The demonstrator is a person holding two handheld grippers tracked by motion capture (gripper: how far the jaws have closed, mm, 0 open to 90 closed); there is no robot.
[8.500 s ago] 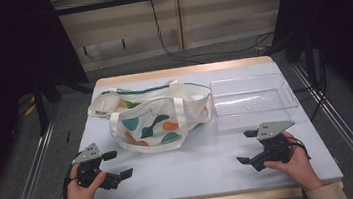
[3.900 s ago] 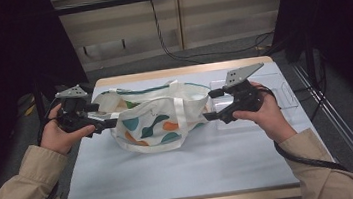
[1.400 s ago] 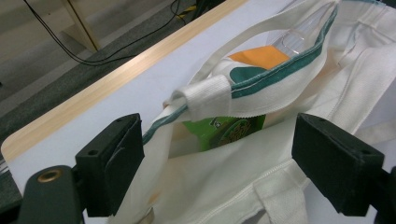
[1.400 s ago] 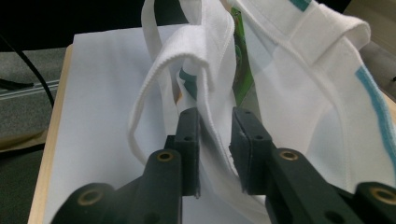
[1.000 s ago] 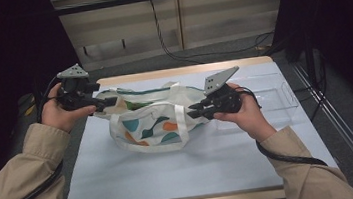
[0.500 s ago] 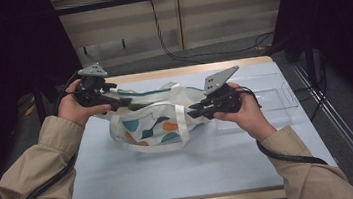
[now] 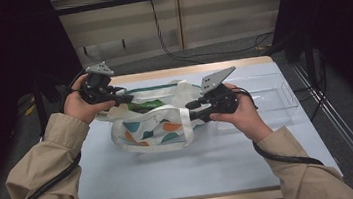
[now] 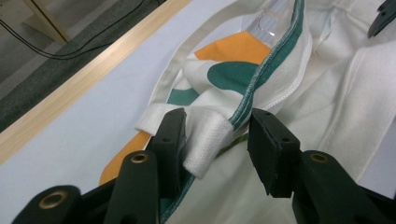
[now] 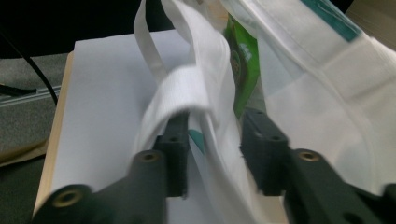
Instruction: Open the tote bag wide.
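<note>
Between the jaws of the left gripper [image 8: 219,140] sits a fold of white webbing handle [image 8: 205,140] and the green-piped rim [image 8: 273,60] of a cloth tote bag [image 7: 154,124]; the jaws have just been closing, yet a gap shows between the webbing and the right-hand pad, so they stand around the fabric without pinching it. The jaws of the right gripper [image 9: 215,140] have just been opening and now stand apart, with white bag fabric and a strap draped loosely between them, not clamped. Just beyond, at 12 o'clock in the right gripper view, a green packet [image 9: 243,60] shows inside the bag's mouth. In the high view the tote, printed with orange and teal blotches, lies at the middle of the pale blue counter [image 7: 198,172], the left gripper at its 10 o'clock rim and the right at its 3 o'clock end. A clear plastic tray [image 7: 275,101] sits further out at 3 o'clock, apparently empty. By my judgement the bag is only being spread open: its contents are inside and nothing has reached the tray.
</note>
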